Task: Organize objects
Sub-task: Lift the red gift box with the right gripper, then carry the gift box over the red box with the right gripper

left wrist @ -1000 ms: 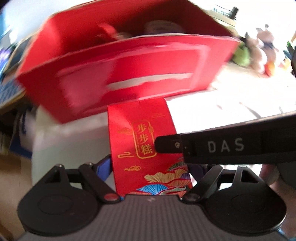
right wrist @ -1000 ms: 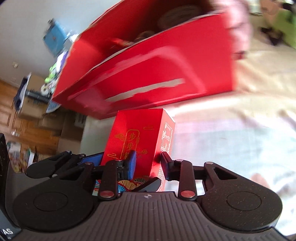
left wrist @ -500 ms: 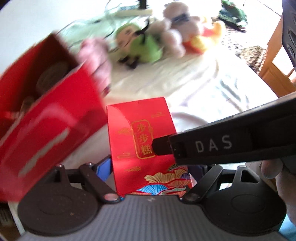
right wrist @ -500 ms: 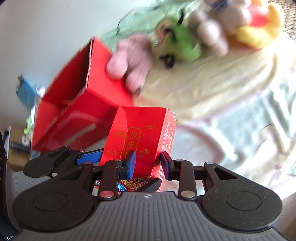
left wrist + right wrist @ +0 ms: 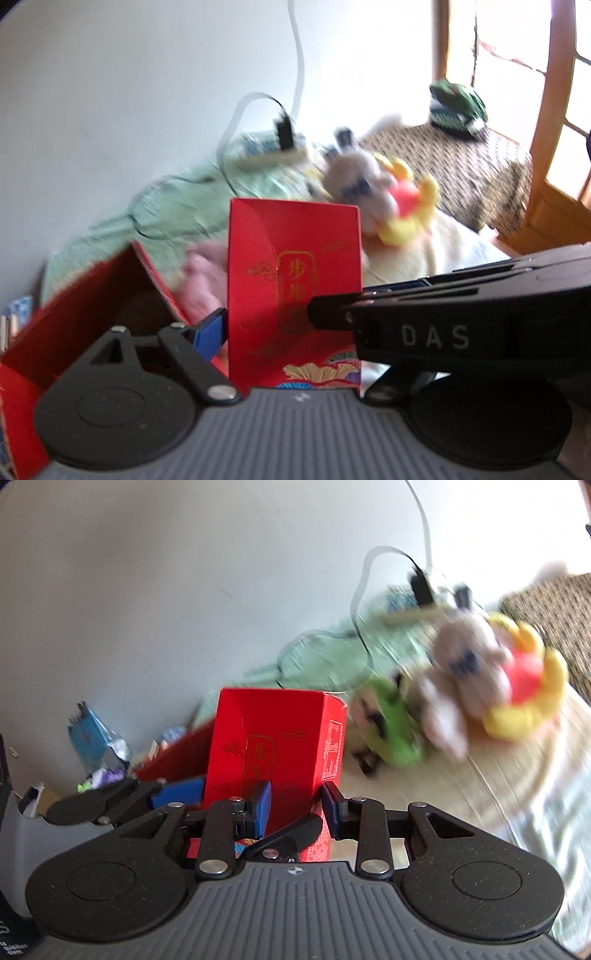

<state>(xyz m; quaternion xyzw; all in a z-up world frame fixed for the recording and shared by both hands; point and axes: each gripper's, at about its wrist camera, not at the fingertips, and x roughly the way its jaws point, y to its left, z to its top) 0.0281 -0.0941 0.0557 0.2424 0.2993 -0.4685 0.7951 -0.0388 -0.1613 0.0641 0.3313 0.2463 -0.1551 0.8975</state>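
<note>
A small red box with gold lettering (image 5: 291, 284) is held upright by both grippers. My left gripper (image 5: 291, 328) is shut across its wide face; its right finger is hidden behind the right gripper's body. My right gripper (image 5: 295, 805) is shut on the box's (image 5: 273, 746) narrow side, blue pads on both faces. A large open red carton (image 5: 92, 306) sits low at the left, below the box; it also shows in the right wrist view (image 5: 173, 757). The frames are motion-blurred.
Plush toys lie on the bed: a grey one (image 5: 461, 672), a yellow-red one (image 5: 524, 686), a green one (image 5: 391, 727) and a pink one (image 5: 207, 277). A power strip with a cable (image 5: 273, 155) lies by the white wall. A wooden door frame (image 5: 554, 147) is at the right.
Both grippers have swung up and to the right with the small red box. The large red carton has dropped to the lower left of view; the wall and plush toys now fill the background.
</note>
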